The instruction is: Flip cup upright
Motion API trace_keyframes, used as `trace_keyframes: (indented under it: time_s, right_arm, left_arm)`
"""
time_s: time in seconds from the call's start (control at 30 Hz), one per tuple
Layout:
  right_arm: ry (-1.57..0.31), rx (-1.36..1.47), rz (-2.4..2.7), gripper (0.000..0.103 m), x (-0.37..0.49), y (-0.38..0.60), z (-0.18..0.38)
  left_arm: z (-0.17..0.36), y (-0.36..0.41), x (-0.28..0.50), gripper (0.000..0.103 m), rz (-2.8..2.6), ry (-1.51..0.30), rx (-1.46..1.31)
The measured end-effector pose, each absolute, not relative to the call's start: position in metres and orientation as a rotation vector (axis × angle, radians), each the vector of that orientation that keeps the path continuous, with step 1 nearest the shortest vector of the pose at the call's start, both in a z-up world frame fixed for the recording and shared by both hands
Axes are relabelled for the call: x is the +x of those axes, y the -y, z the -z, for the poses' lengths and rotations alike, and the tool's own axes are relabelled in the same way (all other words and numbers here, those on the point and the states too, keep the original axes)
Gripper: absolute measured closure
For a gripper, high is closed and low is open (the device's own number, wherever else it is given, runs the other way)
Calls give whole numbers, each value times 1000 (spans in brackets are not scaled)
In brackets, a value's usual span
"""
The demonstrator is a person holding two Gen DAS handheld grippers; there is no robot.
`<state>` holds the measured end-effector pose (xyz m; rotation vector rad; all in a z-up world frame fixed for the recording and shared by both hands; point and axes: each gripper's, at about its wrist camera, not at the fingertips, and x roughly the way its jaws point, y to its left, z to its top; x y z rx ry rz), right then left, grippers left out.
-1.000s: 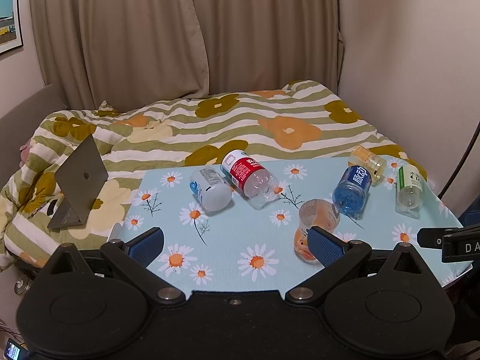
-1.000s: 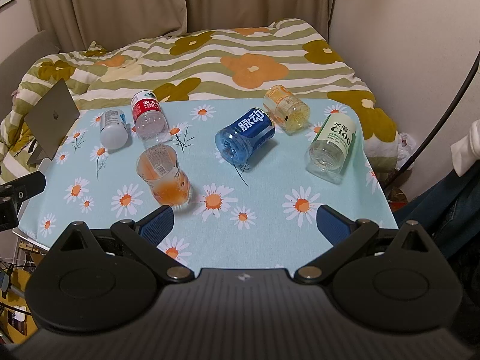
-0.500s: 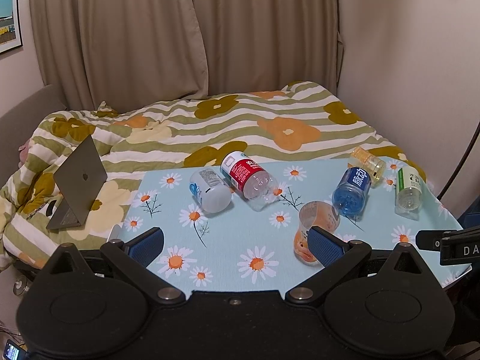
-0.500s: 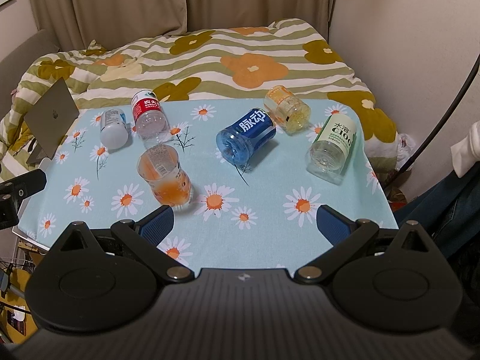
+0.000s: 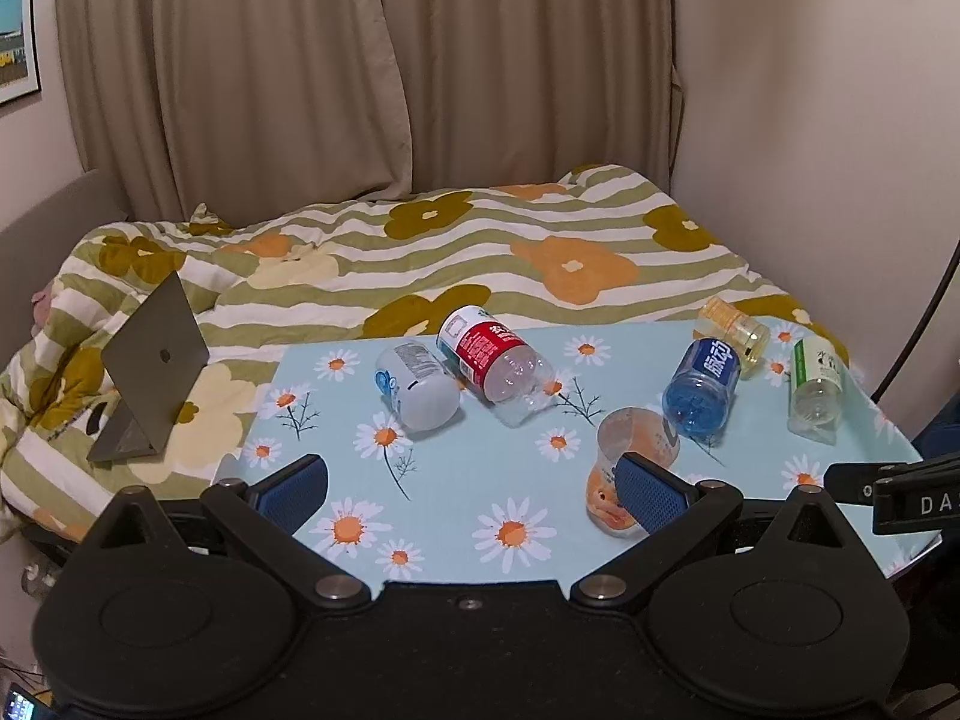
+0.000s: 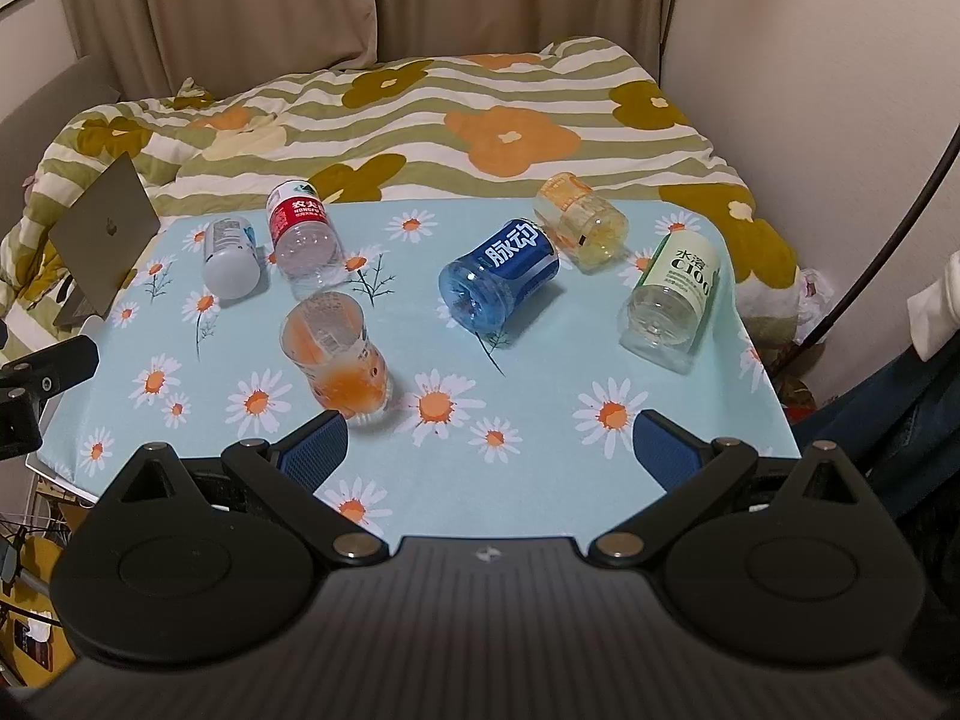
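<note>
Item: cup (image 6: 339, 360), clear plastic with orange print, lying tilted on the counter (image 6: 540, 384) near its front edge, wide mouth toward the bottles; we judge it light, thin-walled, easily crushed and slippery, so we would pinch it mid-body, gently. Left hand-held gripper (image 5: 474, 486): jaws wide, empty, right finger in front of the cup; contact unclear. Right hand-held gripper (image 6: 489, 450): wide, empty, cup just beyond its left finger.
</note>
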<state>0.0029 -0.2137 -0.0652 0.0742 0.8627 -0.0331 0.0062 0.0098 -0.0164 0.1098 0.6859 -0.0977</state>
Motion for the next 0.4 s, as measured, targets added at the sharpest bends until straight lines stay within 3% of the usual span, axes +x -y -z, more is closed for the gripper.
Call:
trace_keyframes:
  time_s: [0.4]
  right_arm:
    - [-864, 71, 36, 0, 3, 213, 65]
  left_arm:
    - [20, -15, 11, 0, 78, -686, 106]
